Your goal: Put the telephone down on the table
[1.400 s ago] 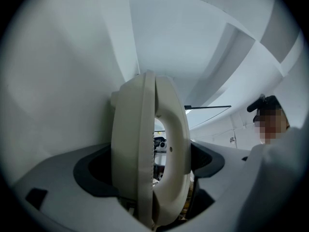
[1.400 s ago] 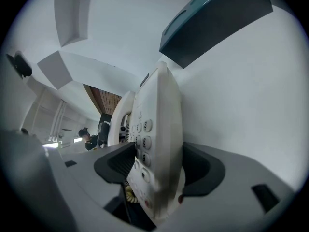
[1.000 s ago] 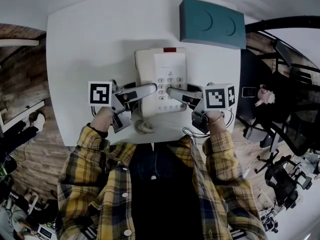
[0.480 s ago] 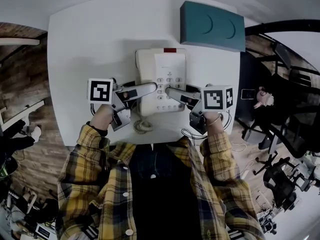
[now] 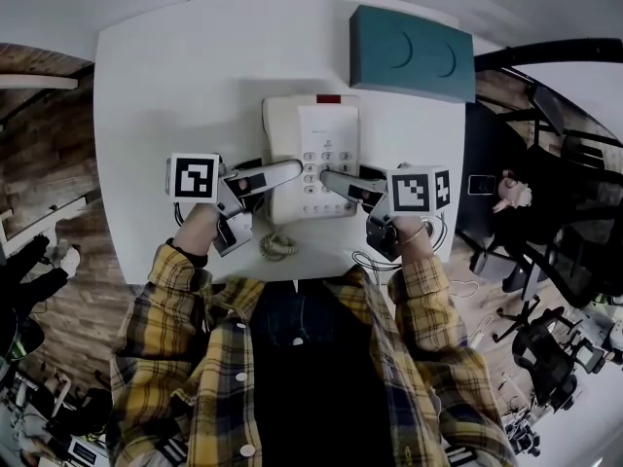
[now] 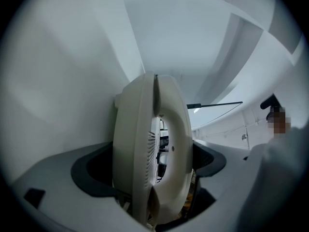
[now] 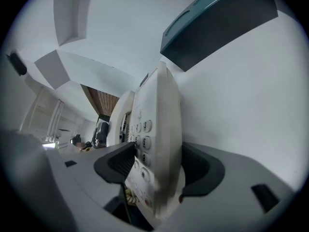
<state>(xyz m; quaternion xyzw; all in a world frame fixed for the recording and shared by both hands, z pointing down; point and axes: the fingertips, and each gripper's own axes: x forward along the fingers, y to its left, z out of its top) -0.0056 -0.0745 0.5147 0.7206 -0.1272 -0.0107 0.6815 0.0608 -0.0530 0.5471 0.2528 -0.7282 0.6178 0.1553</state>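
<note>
Our left gripper [image 6: 153, 164] is clamped on the handset side of the cream plastic desk telephone [image 5: 313, 154], and our right gripper [image 7: 155, 170] is clamped on its keypad side, so we hold it from both flanks. It sits over the near middle of the white table [image 5: 165, 76]; we cannot tell whether its base touches the top. Its coiled cream cord [image 5: 277, 248] lies by the near edge. A teal box-shaped case [image 5: 409, 52] rests at the far right corner, apart from the telephone.

An office: swivel chairs [image 5: 541, 350] beside white table [image 5: 175, 95].
</note>
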